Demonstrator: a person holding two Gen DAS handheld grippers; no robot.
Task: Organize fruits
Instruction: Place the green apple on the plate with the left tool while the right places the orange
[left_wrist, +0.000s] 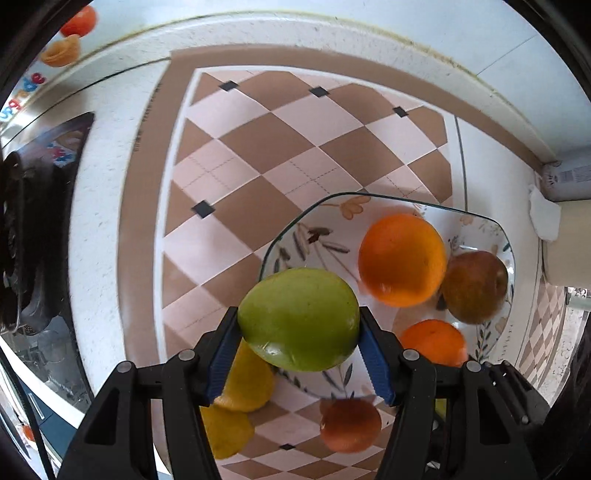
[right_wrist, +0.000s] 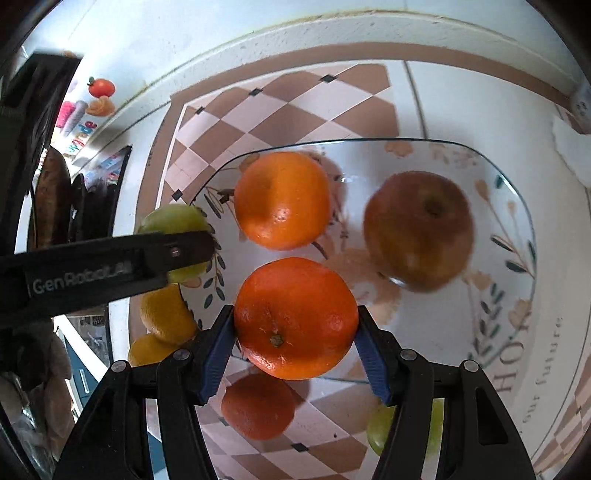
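My left gripper is shut on a green apple and holds it above the near left rim of the floral glass plate. My right gripper is shut on an orange over the plate's near edge. In the plate lie another orange and a reddish-brown apple. In the left wrist view they show as the orange and the apple, with the held orange below. The left gripper's finger and its green apple show at left.
On the checkered mat near the plate lie two yellow lemons, a small dark orange and a green fruit. A dark stove is at left. A white paper roll stands at right by the wall.
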